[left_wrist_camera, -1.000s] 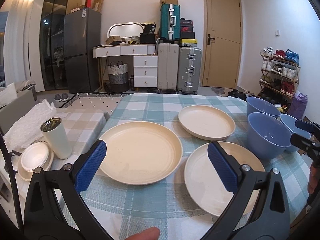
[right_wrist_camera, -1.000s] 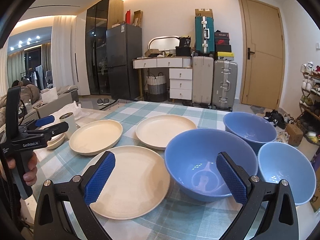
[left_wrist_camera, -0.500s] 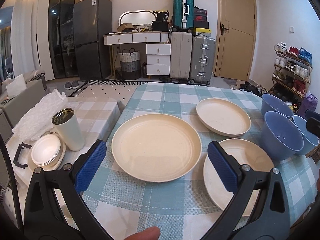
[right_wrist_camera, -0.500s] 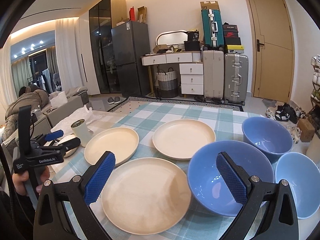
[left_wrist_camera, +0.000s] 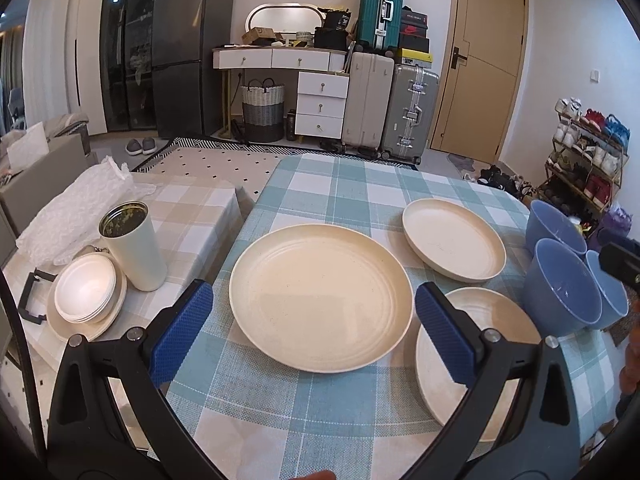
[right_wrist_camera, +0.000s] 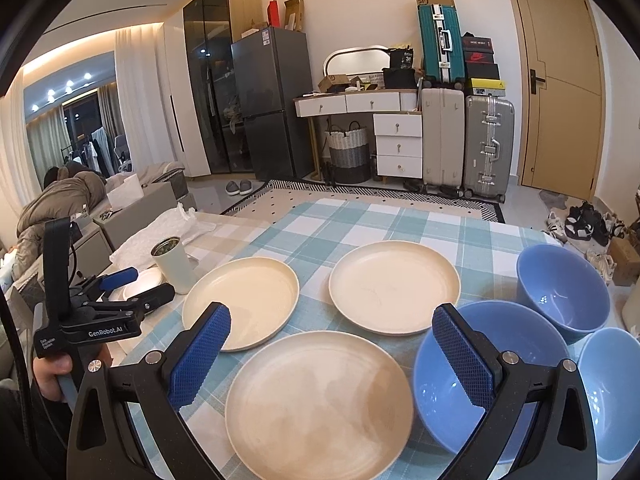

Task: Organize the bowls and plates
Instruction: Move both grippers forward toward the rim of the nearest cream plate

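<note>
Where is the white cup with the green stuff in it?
The cup stands at the left of the left wrist view, on the beige checked side table beside the stack of white dishes, left of the big plate.

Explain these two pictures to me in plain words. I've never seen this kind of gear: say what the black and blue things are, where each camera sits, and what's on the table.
No robot here: a person holds a hand-held clamp in each hand. Each picture comes from a camera on one clamp, looking along its two blue-padded fingers. The left gripper and the right gripper are both open and hold nothing. On the checked tablecloth lie three cream plates: a near-left plate, a far plate and a near-right plate. Beside them stand three blue bowls.
</note>
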A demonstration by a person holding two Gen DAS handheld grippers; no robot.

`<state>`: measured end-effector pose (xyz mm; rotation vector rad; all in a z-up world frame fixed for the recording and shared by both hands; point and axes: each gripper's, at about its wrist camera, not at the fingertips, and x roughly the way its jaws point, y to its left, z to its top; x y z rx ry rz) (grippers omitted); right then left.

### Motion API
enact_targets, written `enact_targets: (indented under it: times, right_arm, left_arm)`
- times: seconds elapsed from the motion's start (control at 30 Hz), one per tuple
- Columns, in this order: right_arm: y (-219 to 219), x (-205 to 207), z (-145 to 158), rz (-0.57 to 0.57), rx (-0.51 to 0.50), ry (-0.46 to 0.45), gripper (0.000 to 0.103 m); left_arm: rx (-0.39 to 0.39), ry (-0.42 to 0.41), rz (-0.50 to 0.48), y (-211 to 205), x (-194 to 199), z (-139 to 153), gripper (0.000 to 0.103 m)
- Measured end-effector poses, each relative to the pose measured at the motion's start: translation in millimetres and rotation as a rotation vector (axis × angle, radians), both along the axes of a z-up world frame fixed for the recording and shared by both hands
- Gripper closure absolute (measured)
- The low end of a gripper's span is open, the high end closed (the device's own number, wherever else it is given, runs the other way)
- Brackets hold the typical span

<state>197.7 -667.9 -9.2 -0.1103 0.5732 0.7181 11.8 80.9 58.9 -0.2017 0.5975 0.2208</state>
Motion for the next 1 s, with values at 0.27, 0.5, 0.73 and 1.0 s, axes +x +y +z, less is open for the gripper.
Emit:
enact_targets:
  times: [0.27, 0.5, 0.73, 1.0]
  right_arm:
    - [30.8, 11.7, 3.0, 0.051, -0.025, 0.003, 0.000]
    - [61.4, 26.4, 0.5, 0.076, -0.039, 0.023, 0.000]
    - [86.3, 42.0, -9.8, 0.090, -0.059, 0.068, 0.000]
    - [113.9, 61.7, -30.8, 0.086, -0.102, 0.104, 0.000]
  left_arm:
    - [0.002, 0.024, 0.013, 14.1, 13.4, -0.6, 0.002]
    - [-0.004, 0.040, 0.048, 36.5, 26.6, -8.9, 0.002]
    - [-0.016, 0.063, 0.085, 57.2, 35.0, -23.4, 0.002]
    - [-0.036, 0.094, 0.108, 70.9, 46.5, -45.1, 0.002]
